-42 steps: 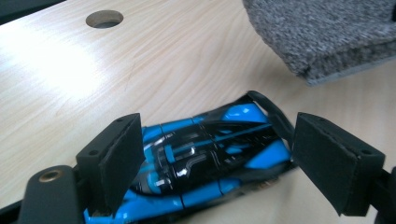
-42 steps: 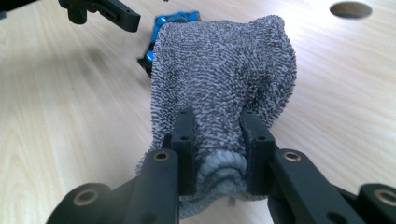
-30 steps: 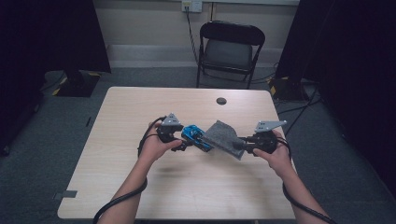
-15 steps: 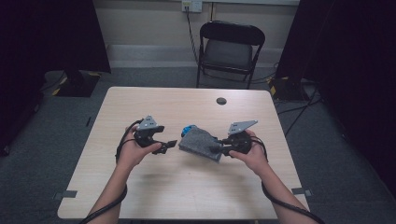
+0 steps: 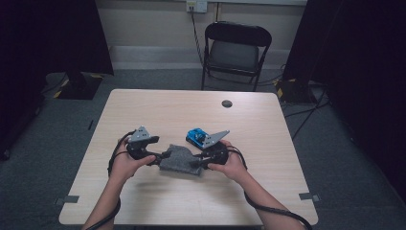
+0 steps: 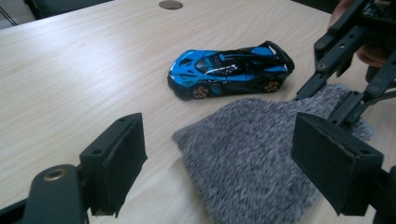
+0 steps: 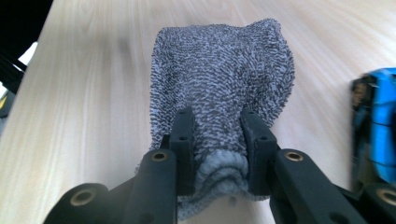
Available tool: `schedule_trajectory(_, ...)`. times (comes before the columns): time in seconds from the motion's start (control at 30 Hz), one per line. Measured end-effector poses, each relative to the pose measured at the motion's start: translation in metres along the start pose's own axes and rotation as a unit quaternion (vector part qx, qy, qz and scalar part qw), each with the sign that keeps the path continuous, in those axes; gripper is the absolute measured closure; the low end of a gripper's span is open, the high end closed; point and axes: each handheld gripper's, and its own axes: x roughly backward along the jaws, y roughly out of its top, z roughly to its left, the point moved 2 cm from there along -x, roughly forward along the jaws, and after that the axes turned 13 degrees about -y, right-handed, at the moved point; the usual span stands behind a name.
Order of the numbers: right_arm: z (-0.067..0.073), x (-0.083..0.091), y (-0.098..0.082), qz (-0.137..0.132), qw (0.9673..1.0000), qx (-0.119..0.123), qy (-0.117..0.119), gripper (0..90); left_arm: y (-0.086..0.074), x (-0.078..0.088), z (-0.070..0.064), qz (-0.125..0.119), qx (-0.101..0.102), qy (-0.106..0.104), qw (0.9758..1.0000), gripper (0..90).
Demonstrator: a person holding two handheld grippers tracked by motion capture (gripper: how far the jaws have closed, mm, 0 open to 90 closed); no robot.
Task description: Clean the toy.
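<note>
A grey fuzzy sock (image 5: 181, 162) lies on the wooden table (image 5: 158, 110), near the front middle. My right gripper (image 5: 197, 162) is shut on the sock's ribbed cuff (image 7: 219, 168), and the sock (image 7: 224, 70) stretches away from its jaws. My left gripper (image 5: 160, 157) is open at the sock's left end, its wide-apart jaws on either side of the sock's corner (image 6: 252, 154) without pressing it. A blue toy car (image 5: 195, 136) stands on the table just behind the sock; the car (image 6: 229, 70) is free of both grippers.
A small black round cap (image 5: 227, 103) sits in the tabletop near the far edge. A black folding chair (image 5: 234, 48) stands behind the table. Dark curtains hang at both sides, with cables on the floor at the right.
My right gripper has dragged the sock left and toward the near edge, clear of the car. My left gripper has pulled back to the left, away from the car, which stayed put.
</note>
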Motion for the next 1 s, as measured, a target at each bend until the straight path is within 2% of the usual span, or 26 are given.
schedule_trajectory(0.1, 0.001, -0.012, -0.001, 0.007, 0.9999, 0.003, 0.006, 69.1, -0.005, -0.005, 0.001, 0.009, -0.002, -0.008, 0.9999, 20.5)
schedule_trajectory(0.17, 0.001, -0.014, -0.002, 0.009, 0.9999, 0.004, 0.006, 68.7, -0.008, -0.009, 0.002, 0.007, 0.000, -0.015, 0.9999, 20.8)
schedule_trajectory(0.23, 0.001, -0.016, -0.004, 0.006, 0.9999, 0.002, 0.009, 67.8, -0.011, -0.013, 0.002, 0.001, 0.016, -0.023, 0.9996, 21.1)
schedule_trajectory(0.37, -0.001, -0.018, -0.006, 0.008, 1.0000, -0.002, -0.002, 58.9, -0.018, -0.018, 0.003, 0.007, 0.021, -0.025, 0.9994, 22.2)
schedule_trajectory(0.5, 0.000, -0.014, -0.007, 0.007, 0.9998, 0.001, -0.019, 47.4, -0.021, -0.022, 0.003, 0.025, 0.015, -0.031, 0.9991, 23.5)
schedule_trajectory(0.63, -0.001, -0.009, -0.007, 0.011, 0.9993, 0.005, -0.035, 45.5, -0.022, -0.025, 0.000, 0.034, 0.007, -0.039, 0.9986, 25.3)
schedule_trajectory(1.0, -0.006, -0.008, -0.006, 0.014, 0.9984, 0.006, -0.054, 44.7, -0.029, -0.040, -0.002, 0.061, 0.006, -0.061, 0.9963, 27.2)
